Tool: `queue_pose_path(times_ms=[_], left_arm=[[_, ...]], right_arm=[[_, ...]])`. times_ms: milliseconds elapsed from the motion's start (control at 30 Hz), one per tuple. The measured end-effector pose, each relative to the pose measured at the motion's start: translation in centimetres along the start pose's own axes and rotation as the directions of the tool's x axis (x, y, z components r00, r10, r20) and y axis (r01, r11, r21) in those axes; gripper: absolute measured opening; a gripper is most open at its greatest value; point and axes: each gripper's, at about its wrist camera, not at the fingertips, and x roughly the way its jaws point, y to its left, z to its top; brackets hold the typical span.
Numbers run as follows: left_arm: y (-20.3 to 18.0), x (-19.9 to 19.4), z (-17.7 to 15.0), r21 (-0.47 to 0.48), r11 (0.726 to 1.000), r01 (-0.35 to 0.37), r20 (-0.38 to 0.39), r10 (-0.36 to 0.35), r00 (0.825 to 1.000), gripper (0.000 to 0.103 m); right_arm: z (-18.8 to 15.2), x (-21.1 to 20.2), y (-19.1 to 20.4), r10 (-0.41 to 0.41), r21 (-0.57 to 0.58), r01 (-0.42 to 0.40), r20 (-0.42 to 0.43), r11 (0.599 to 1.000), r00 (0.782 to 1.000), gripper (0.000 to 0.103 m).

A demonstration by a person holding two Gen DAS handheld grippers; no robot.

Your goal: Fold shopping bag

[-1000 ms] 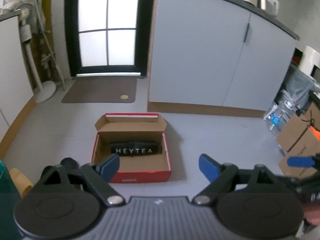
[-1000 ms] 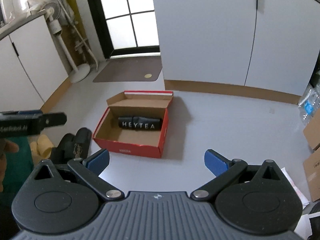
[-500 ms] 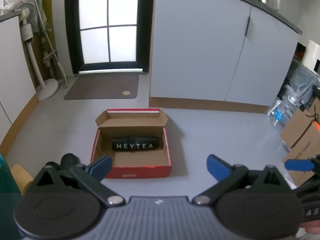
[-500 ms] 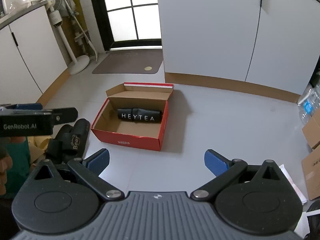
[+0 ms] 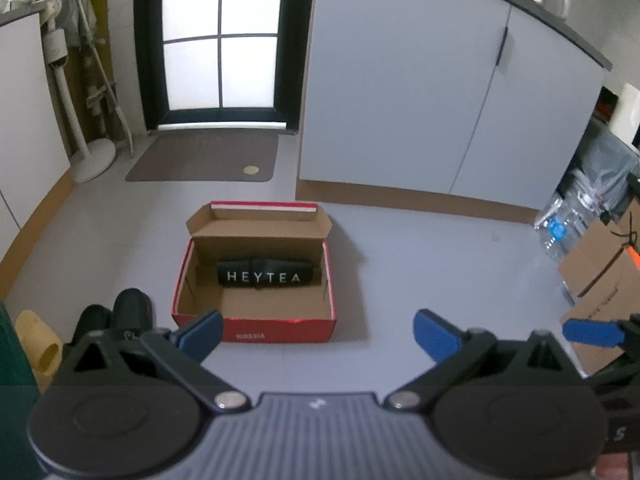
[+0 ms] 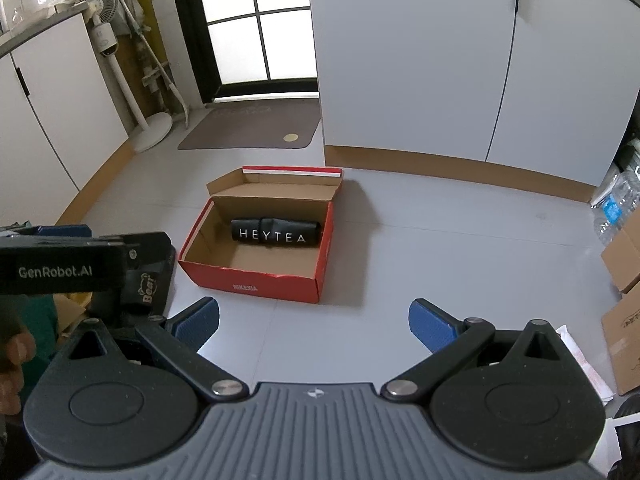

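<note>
A black rolled-up shopping bag [image 5: 267, 276] printed HEYTEA lies inside an open red cardboard box [image 5: 256, 330] on the grey floor; both also show in the right wrist view, the bag [image 6: 275, 233] in the box [image 6: 256, 280]. My left gripper [image 5: 318, 330] is open and empty, held above the floor in front of the box. My right gripper [image 6: 314, 320] is open and empty, also short of the box. The left gripper's body [image 6: 60, 266] shows at the left of the right wrist view.
Black slippers [image 5: 120, 314] and a yellow one [image 5: 36, 340] lie left of the box. Cardboard boxes [image 5: 600, 268] and water bottles [image 5: 560, 228] stand at the right. White cabinets [image 5: 440, 92], a doormat [image 5: 208, 156] and a standing fan [image 5: 88, 152] are behind.
Both grippers have drawn back and risen a little from the box. The left gripper's jaws have opened wider. The bag lies unmoved in the box.
</note>
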Motion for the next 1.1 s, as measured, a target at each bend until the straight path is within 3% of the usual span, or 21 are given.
queue_pose_path(times_ms=[1100], left_arm=[[-1.0,1.0,0.1,-0.008,1.000,-0.003,-0.006,0.003,1.000,0.103]], right_arm=[[0.4,0.5,0.1,-0.021,0.023,0.021,0.004,1.000,1.000,0.103]])
